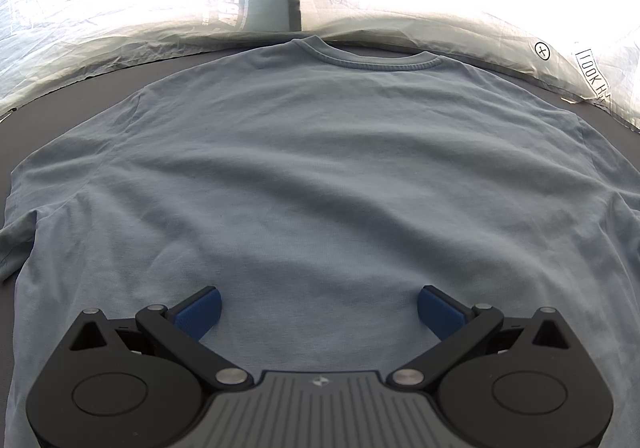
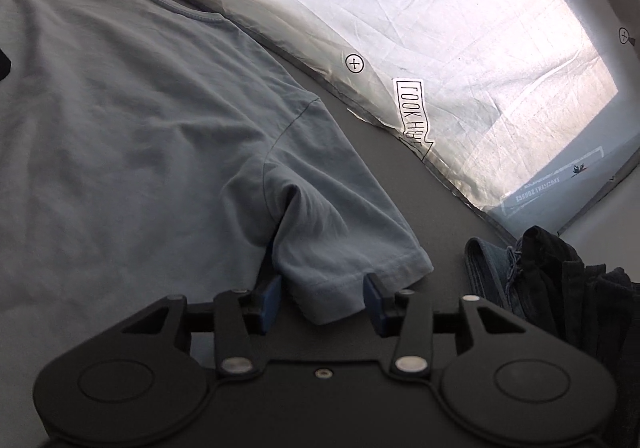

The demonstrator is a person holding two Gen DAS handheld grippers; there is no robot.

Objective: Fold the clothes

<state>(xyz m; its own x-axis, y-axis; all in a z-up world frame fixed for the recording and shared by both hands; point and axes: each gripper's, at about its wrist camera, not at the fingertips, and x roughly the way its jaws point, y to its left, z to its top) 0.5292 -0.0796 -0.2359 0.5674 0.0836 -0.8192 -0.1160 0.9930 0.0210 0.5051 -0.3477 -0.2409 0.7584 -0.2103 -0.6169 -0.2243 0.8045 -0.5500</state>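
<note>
- Tongs first: your right tongs [image 2: 324, 298] stand part open with the cuff of the T-shirt's right sleeve [image 2: 340, 248] lying between the blue pads [image 2: 269, 304]. The pads do not look pressed on the cloth, so you hold nothing yet.
- Your left tongs [image 1: 319, 308] are spread wide and empty, poised over the lower back of the T-shirt [image 1: 312, 152], near its middle.
- The light blue T-shirt lies flat and spread out, its collar [image 1: 366, 58] at the far end from both tongs. Its long axis runs straight away from you, hem towards you, collar away.
- What the coming move turns on: the sleeve sticks out sideways from the shirt's body, and its hem already sits inside your right tongs. That hand is far the nearer; I judge the next step is to close on the cuff and carry it inward across the body.
- The shirt rests on a dark grey table [image 2: 400, 168]. Beyond the collar and along the shirt's right side a crinkled white printed sheet [image 2: 460, 28] rises, brightly lit.
- To the right of the sleeve, apart from it, lies a heap of dark clothes [image 2: 560, 268], with denim among them.
</note>
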